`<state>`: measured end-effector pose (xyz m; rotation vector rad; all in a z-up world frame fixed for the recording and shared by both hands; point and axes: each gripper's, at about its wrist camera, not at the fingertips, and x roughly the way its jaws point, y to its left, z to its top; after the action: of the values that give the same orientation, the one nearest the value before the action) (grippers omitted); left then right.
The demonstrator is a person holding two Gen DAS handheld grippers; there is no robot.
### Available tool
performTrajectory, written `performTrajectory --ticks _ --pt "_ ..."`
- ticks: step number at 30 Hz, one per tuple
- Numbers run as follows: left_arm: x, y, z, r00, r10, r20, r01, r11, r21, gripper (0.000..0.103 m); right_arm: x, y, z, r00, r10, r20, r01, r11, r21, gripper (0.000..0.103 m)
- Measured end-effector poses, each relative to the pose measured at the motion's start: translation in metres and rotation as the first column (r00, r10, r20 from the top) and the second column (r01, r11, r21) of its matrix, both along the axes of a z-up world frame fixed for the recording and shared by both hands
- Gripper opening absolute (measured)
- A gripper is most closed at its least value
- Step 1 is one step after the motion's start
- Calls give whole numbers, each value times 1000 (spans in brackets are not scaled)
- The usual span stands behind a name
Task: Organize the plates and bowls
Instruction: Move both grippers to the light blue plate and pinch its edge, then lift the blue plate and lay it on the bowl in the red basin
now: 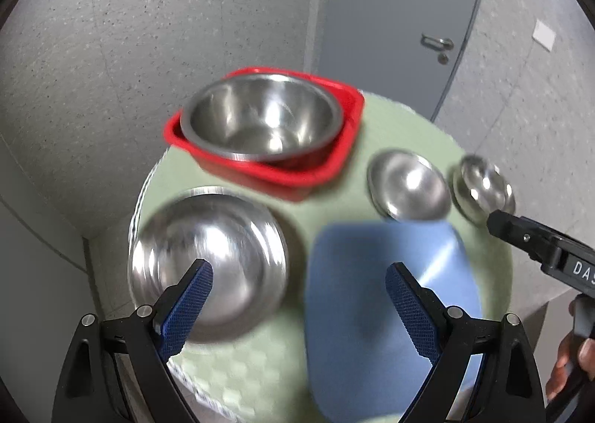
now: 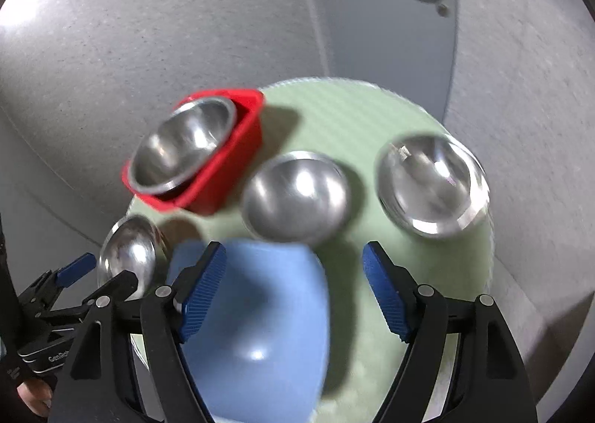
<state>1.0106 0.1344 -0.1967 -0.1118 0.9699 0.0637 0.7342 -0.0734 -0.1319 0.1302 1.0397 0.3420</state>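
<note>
A steel bowl [image 1: 260,118] sits in a red tub [image 1: 346,118] at the back of a round green table [image 1: 401,125]. A large steel bowl [image 1: 208,259] lies front left, a blue plate [image 1: 390,311] in front, and two smaller steel bowls, one [image 1: 409,187] and another [image 1: 483,187], to the right. My left gripper [image 1: 299,296] is open above the large bowl and the plate. My right gripper [image 2: 293,285] is open above the blue plate [image 2: 260,330]. In the right wrist view the tub [image 2: 230,159], middle bowl [image 2: 297,196] and right bowl [image 2: 431,185] show.
Grey speckled walls and a grey door [image 1: 401,14] stand behind the table. The right gripper's body [image 1: 546,248] reaches in at the right edge of the left wrist view. The left gripper [image 2: 74,274] shows at lower left in the right wrist view, beside the large bowl [image 2: 128,259].
</note>
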Motion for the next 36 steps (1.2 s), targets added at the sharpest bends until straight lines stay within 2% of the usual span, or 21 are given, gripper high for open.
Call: performTrajectory --ticks 5,7,8,11,12,14,15,16,18,19,25,31,36 --pt "-29 -26 -11 999 4 -38 -4 1000 8 92 -21 -12 -28 998 18 -62 -18 1000 -6 78" --pt "-41 -33 -13 998 35 -54 -34 999 20 92 -25 -11 -42 996 41 -85 -41 999 -7 78" --pt "-46 -36 -4 997 44 -61 -43 999 25 92 -29 -11 -46 994 48 -93 -49 999 -9 78" --pt "-52 -38 -16 991 86 -103 -84 996 20 87 -33 -11 -62 989 76 -130 -75 997 15 78" --pt "-51 -38 -18 989 91 -113 -90 996 17 83 -35 -11 -68 986 93 -140 -90 996 29 78" --pt "-52 -41 -26 985 94 -146 -93 996 12 66 -37 -10 -77 980 122 -159 -115 992 50 73" --pt "-53 -44 -35 982 85 -172 -88 996 -13 51 -38 -8 -81 976 135 -173 -126 990 62 64" --pt "-52 -45 -40 979 76 -191 -85 996 -36 35 -38 -9 -85 973 149 -179 -135 987 87 59" --pt "-54 -46 -42 977 73 -201 -87 994 -64 29 -37 -10 -90 966 177 -191 -154 979 133 34" --pt "-55 -46 -39 979 72 -190 -86 994 -68 26 -37 -11 -90 965 186 -185 -162 977 138 30" --pt "-66 -50 -8 991 67 -116 -76 994 -76 22 -41 -18 -59 968 224 -110 -209 969 130 28" --pt "-83 -37 48 999 44 -3 -44 994 -100 22 -48 -23 -14 966 255 -47 -245 956 160 28" --pt "-66 -7 77 997 47 66 -39 992 -118 22 -22 2 16 969 248 15 -246 952 181 28"
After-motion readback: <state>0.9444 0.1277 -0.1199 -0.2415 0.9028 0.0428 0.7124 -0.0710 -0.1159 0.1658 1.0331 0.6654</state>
